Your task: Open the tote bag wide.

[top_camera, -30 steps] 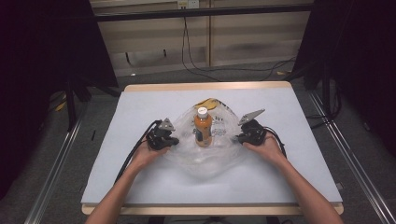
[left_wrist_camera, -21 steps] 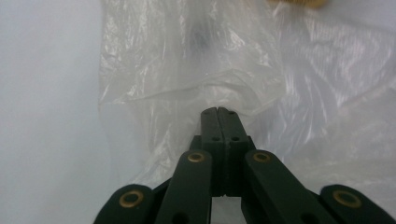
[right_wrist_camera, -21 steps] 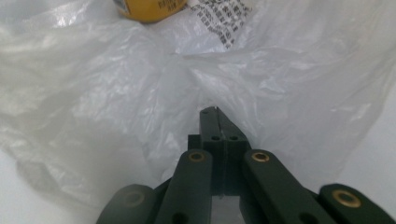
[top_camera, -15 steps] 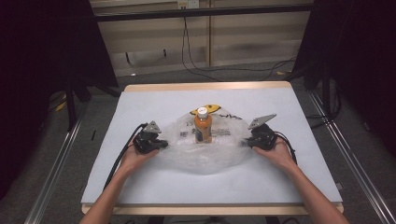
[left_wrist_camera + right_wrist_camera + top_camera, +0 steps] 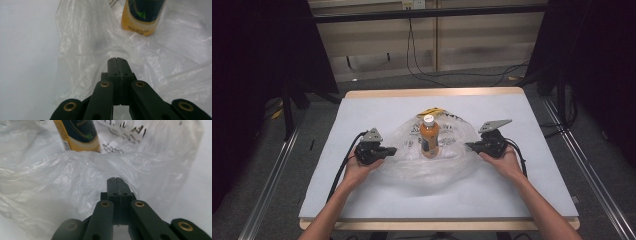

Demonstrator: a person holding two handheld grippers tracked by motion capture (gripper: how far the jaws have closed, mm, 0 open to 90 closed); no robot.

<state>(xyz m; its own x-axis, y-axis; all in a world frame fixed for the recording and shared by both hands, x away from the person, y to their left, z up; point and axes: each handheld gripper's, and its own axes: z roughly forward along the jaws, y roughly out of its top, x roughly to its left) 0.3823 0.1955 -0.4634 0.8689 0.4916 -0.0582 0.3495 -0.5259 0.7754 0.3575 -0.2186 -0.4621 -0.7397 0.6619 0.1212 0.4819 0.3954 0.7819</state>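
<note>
An orange drink bottle (image 5: 428, 137) with a white cap stands upright on a clear plastic bag (image 5: 427, 167) spread over the white table mat. My left gripper (image 5: 393, 150) is at the bag's left edge, its jaws pressed together on a bunched fold of the film (image 5: 82, 37). At the bag's right edge, my right gripper (image 5: 468, 146) is likewise shut on the plastic (image 5: 50, 182). The bottle's base (image 5: 142, 15) rises ahead of the left gripper (image 5: 116, 59), and its lower label (image 5: 80, 135) ahead of the right gripper (image 5: 115, 178).
A small yellow item (image 5: 432, 111) lies just behind the bottle at the bag's far edge. The white mat (image 5: 532, 190) covers a wooden table with its front edge near my forearms. Cables run across the floor beyond the table.
Both hands have moved apart, left going left and right going right. The bag is now stretched wider and flatter around the bottle.
</note>
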